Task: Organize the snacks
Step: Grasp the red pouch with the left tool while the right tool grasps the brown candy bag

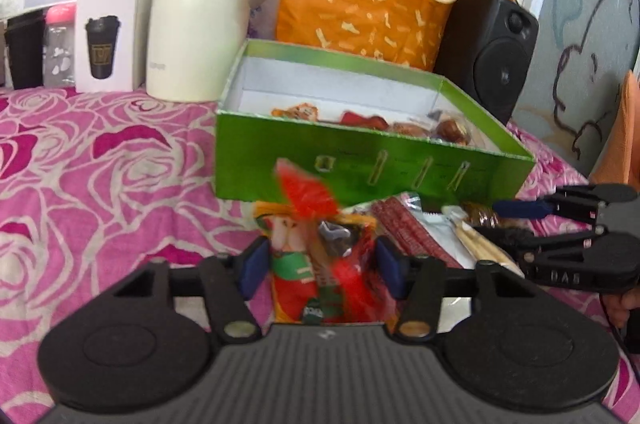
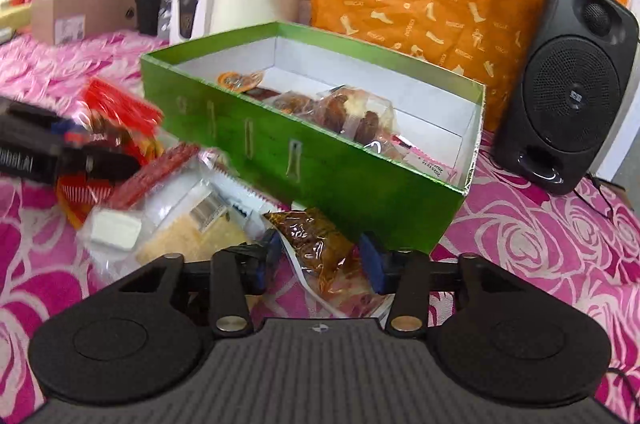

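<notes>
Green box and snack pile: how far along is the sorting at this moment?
Partly done. Several wrapped snacks already lie inside the green box. In hand: the left gripper straddles a red and green packet, and the right gripper straddles a brown snack packet; neither grip looks settled. Left: the sausage pack and the cracker packs still lie on the pink cloth.

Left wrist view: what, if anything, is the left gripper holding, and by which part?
The left gripper seems to pinch the red packet by its two side edges, low down; its top sticks up free.
</notes>
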`<action>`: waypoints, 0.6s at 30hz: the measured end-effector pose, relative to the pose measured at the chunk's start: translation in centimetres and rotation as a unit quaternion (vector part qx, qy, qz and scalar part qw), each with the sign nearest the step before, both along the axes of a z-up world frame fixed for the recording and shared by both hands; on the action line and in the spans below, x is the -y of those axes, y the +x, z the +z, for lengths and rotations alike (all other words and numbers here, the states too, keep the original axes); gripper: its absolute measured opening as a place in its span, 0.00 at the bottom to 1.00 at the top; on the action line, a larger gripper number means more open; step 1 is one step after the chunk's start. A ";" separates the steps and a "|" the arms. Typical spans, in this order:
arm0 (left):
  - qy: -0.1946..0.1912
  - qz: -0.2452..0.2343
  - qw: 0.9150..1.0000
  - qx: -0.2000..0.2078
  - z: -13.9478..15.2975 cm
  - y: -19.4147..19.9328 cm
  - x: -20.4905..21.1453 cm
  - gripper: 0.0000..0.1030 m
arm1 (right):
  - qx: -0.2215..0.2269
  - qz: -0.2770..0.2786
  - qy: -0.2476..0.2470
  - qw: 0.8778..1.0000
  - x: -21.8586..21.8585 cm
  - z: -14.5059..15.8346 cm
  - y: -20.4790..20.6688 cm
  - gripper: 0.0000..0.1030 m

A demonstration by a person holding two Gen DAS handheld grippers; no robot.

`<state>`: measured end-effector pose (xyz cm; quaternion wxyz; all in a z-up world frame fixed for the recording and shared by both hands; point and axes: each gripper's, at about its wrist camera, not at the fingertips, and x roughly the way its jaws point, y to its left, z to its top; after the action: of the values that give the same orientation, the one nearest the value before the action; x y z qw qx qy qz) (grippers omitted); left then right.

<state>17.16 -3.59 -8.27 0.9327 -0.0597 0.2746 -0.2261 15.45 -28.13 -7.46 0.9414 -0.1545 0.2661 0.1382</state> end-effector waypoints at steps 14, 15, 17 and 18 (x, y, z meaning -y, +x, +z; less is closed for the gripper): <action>-0.011 0.034 0.999 0.028 1.3 -3.3 -4.2 0.28 | 0.081 -0.008 -0.013 0.997 -1.1 2.0 -5.2 0.61; -0.018 0.034 0.999 0.029 1.4 -3.7 -4.5 0.28 | 0.089 -0.011 0.001 0.996 -1.0 2.4 -5.5 0.61; -0.032 0.036 0.998 0.032 1.7 -4.2 -5.0 0.23 | 0.096 -0.015 0.047 0.994 -0.9 3.4 -6.4 0.61; -0.033 0.034 0.998 0.031 1.9 -4.3 -5.1 0.22 | 0.094 -0.014 0.077 0.993 -0.8 3.8 -6.8 0.61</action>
<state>12.89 1.49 -6.38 0.9454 -0.0926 0.2361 -0.2049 8.65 -27.37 -3.65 0.9732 -0.0905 0.1670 0.1297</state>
